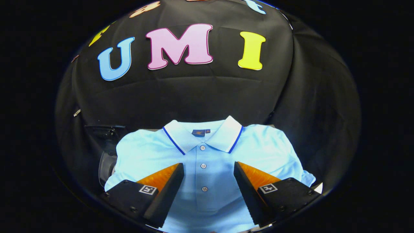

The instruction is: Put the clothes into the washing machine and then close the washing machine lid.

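Gripper view puts you right above a light blue polo shirt [207,161], which lies flat and face up against the black cloth wall [194,94] of the booth. Your gripper [208,168] has its two fingers spread wide apart, one on each side of the shirt's button placket, and nothing sits pinched between them. You cannot tell from this angle whether the fingertips touch the fabric or hang just over it.

The shirt's collar [202,134] lies beyond your fingers, folded open, pale with a thin dark blue stripe [173,141] along its edge. A small dark label [199,132] shows inside the neck. Three buttons [203,166] run down the placket in a line that passes between your fingers: the top one is just under the collar, the middle one is level with your fingertips, and the lowest is further back between the fingers. The sleeves spread out to both sides, the right one [291,161] reaching past your right finger and ending in a slightly rumpled cuff.

To the left of the shirt, partly covered by its left sleeve, you see a dark rounded object with a greyish rim [105,166]; too little of it shows to say what it is. Behind it a dark boxy shape [103,131] stands against the cloth.
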A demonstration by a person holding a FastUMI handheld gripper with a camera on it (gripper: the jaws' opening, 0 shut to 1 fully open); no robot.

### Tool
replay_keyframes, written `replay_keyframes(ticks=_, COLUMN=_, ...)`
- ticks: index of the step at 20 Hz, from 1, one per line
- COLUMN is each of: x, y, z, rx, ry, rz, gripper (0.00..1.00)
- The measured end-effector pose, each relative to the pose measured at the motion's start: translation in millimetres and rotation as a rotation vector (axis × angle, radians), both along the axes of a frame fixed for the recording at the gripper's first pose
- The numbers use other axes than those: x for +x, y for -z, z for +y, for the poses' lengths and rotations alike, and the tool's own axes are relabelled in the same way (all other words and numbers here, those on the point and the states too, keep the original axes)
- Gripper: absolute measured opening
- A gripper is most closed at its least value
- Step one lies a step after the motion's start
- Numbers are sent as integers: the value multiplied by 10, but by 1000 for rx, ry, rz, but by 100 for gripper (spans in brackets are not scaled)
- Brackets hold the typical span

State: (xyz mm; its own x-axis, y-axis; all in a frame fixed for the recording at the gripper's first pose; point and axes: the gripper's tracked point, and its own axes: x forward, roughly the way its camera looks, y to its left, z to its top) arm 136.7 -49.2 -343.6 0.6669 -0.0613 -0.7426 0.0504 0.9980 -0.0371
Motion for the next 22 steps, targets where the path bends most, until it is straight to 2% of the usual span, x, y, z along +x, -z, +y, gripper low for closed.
replay_keyframes(ticks=5, x=-94, y=185, z=19, rx=1, ry=-5, rz=110, gripper=99)
replay_keyframes(ticks=12, x=-82, y=202, z=38, rx=15, ry=19, rz=171, gripper=99)
replay_keyframes(ticks=14, x=-99, y=207, z=51, rx=17, ry=-1, rz=202, gripper=98)
replay_keyframes(ticks=15, x=-91, y=214, z=55, rx=17, ry=5, rz=205, gripper=85)
replay_keyframes(ticks=17, x=-96, y=223, z=101, rx=14, ry=-7, rz=212, gripper=66)
replay_keyframes(ticks=18, x=-104, y=219, z=107, rx=11, ry=-5, rz=220, gripper=62)
replay_keyframes(ticks=19, x=-104, y=220, z=102, rx=4, ry=-8, rz=230, gripper=51)
replay_keyframes(ticks=22, x=-137, y=235, z=130, rx=5, ry=-32, rz=289, gripper=51)
